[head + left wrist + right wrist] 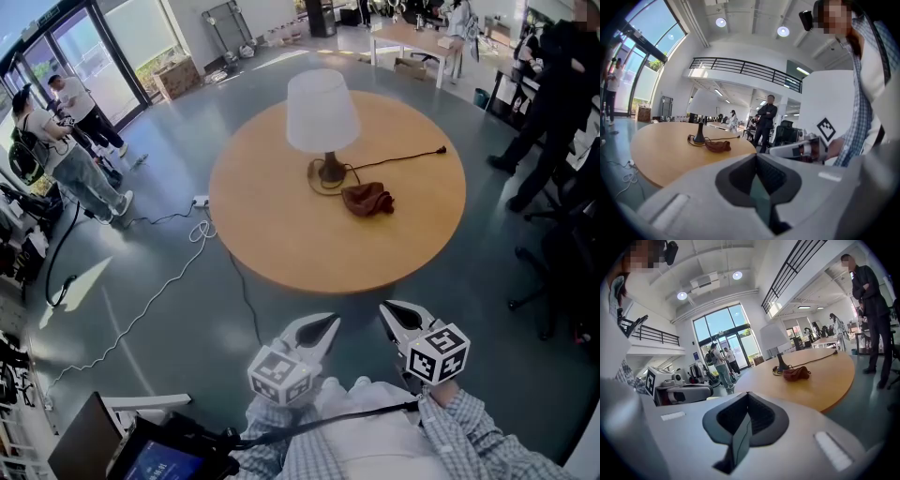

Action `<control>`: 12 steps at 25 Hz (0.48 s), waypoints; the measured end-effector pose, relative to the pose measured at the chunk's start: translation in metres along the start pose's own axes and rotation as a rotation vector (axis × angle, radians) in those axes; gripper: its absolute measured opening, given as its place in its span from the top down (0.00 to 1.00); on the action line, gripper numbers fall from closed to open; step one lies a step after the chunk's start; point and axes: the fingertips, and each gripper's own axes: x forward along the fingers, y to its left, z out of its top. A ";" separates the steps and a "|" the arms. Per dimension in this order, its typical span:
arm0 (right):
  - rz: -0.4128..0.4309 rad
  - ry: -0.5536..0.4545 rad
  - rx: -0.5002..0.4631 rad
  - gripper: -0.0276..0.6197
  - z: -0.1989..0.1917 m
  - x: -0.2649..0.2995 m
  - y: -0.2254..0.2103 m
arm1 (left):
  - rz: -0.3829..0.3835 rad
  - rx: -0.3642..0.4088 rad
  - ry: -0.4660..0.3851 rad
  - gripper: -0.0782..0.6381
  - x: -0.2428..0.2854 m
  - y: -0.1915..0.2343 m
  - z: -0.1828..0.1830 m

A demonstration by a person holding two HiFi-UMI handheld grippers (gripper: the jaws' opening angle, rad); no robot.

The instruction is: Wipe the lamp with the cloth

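A lamp [322,112] with a white shade and dark base stands near the middle of a round wooden table [272,234]. A crumpled brown cloth [367,199] lies on the table just right of the lamp's base. The lamp [702,108] and the cloth [718,146] also show in the left gripper view, and lamp [776,341] and cloth [797,373] in the right gripper view. My left gripper [323,328] and right gripper [389,310] hang side by side short of the table's near edge, both shut and empty.
The lamp's black cord [398,157] runs across the table to its right side. White and black cables [169,281] trail over the floor at the left. People [70,141] stand at the left, another person [553,94] at the right beside office chairs [562,272].
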 end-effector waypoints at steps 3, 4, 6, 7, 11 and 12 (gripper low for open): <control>-0.005 -0.012 0.002 0.95 0.004 -0.010 -0.007 | 0.038 -0.004 -0.010 0.88 0.000 0.005 0.003; -0.007 -0.014 0.003 0.95 0.005 -0.015 -0.009 | 0.049 -0.007 -0.016 0.88 0.001 0.006 0.004; -0.011 -0.016 0.004 0.95 0.004 -0.025 -0.015 | 0.059 -0.007 -0.023 0.88 0.002 0.002 0.006; -0.014 -0.016 0.005 0.95 0.002 -0.029 -0.018 | 0.059 -0.005 -0.022 0.88 0.004 -0.001 0.006; -0.028 -0.016 0.022 0.95 -0.005 -0.035 -0.030 | 0.054 -0.007 -0.014 0.88 0.010 -0.008 0.001; -0.029 -0.017 0.028 0.95 -0.005 -0.035 -0.032 | 0.051 -0.006 -0.010 0.88 0.012 -0.008 0.000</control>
